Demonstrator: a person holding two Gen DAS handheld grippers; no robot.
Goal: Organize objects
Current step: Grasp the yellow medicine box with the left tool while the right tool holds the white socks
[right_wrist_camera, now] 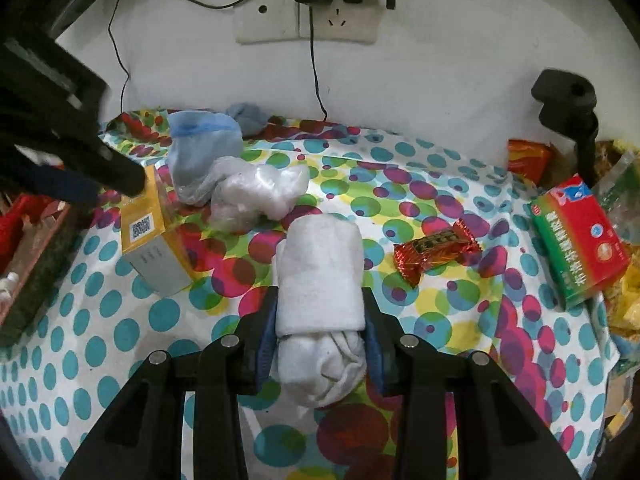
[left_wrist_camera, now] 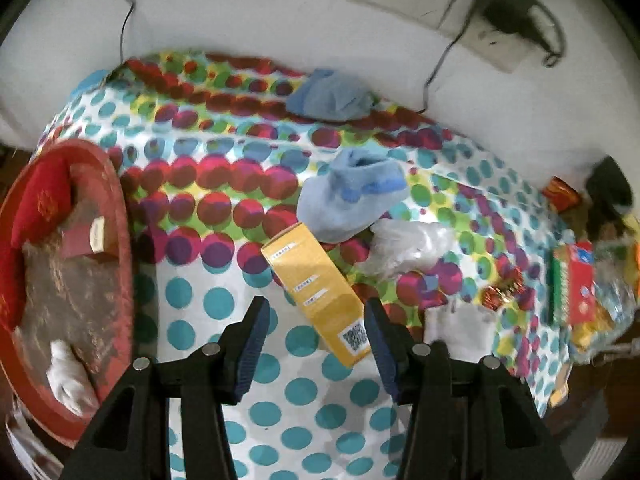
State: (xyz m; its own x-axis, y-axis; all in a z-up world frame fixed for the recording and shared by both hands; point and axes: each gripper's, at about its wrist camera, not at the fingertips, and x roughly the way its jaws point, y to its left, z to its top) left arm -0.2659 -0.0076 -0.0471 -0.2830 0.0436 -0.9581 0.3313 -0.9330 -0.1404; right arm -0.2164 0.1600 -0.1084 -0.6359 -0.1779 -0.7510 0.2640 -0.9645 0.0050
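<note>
Right claw (right_wrist_camera: 320, 332) around white sock (right_wrist_camera: 320, 276)

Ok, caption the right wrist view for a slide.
Right gripper clamps a rolled white sock over the dotted tablecloth.

We see polka-dot tablecloth (right_wrist_camera: 420, 184) teal, magenta, green; yellow box (left_wrist_camera: 320, 292); light-blue sock (left_wrist_camera: 348, 200); white rolled sock (right_wrist_camera: 320, 280); red candy wrapper (right_wrist_camera: 434, 250).

Left gripper (left_wrist_camera: 316, 322) jaws spread wide, near end of yellow box (left_wrist_camera: 318, 294) between them, no contact visible. Landmark: the box, lying on dotted tablecloth (left_wrist_camera: 224, 184). Light blue sock (left_wrist_camera: 350, 196) just beyond its far end; crumpled plastic bag (left_wrist_camera: 408, 248) right of it; red tray (left_wrist_camera: 68, 276) well left.
</note>
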